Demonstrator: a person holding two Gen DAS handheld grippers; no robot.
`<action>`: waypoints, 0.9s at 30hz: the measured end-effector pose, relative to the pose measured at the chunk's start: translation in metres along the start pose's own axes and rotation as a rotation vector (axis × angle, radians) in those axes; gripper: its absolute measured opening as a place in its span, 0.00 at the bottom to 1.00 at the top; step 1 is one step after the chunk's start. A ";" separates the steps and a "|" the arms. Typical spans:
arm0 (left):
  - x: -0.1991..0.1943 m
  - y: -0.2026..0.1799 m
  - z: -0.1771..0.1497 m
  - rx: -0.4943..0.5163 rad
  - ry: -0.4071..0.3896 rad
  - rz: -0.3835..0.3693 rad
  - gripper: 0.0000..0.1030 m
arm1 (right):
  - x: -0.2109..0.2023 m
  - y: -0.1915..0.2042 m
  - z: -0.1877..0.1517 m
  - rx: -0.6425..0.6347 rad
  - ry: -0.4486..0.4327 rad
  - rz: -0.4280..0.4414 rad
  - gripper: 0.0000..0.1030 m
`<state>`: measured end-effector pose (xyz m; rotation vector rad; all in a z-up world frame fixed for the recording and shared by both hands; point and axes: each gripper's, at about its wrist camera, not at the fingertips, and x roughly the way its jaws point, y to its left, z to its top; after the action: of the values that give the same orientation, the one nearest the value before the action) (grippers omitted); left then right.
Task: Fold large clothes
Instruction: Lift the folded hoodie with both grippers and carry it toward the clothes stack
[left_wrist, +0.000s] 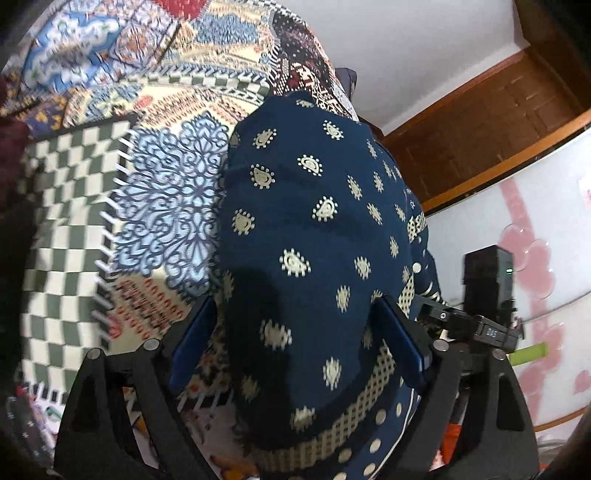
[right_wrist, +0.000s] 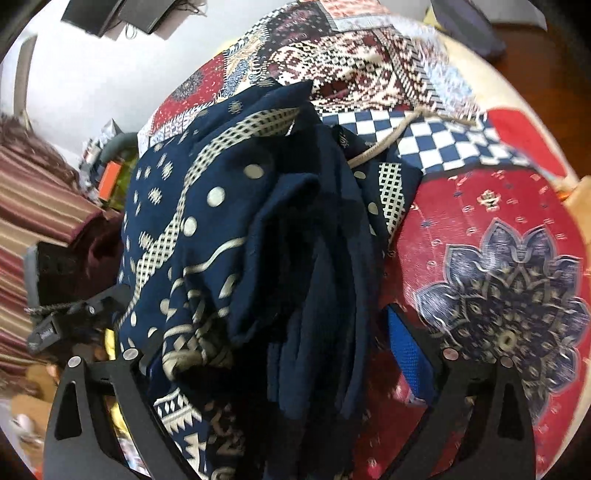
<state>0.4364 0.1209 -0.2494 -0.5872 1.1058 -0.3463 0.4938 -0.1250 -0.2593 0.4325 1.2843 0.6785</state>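
A navy blue garment (left_wrist: 314, 229) with cream paisley dots and a cream lattice border lies over the patchwork bedspread (left_wrist: 74, 206). My left gripper (left_wrist: 295, 339) has its blue-padded jaws wide apart with the cloth draped between and over them. In the right wrist view the same garment (right_wrist: 236, 229) is bunched in thick folds. My right gripper (right_wrist: 280, 354) has its jaws wide apart around the bunched cloth; its left pad is hidden under the fabric.
The bedspread (right_wrist: 498, 258) shows red, checkered and floral patches. A wooden door (left_wrist: 491, 125) and a white panel with pink flowers (left_wrist: 535, 266) stand at the right. The other gripper (left_wrist: 480, 325) shows beside the left one. Striped cloth (right_wrist: 33, 206) lies at the left.
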 end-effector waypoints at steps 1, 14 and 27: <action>0.003 0.001 0.002 -0.014 0.010 -0.020 0.86 | 0.004 -0.004 0.002 0.020 0.011 0.034 0.95; -0.012 -0.024 -0.002 0.003 -0.011 -0.067 0.47 | -0.025 0.014 -0.006 0.048 -0.005 0.112 0.38; -0.172 -0.108 -0.008 0.207 -0.233 -0.042 0.44 | -0.119 0.139 -0.019 -0.145 -0.158 0.110 0.35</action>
<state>0.3602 0.1253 -0.0612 -0.4548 0.8230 -0.4127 0.4296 -0.1049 -0.0877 0.4309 1.0601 0.8087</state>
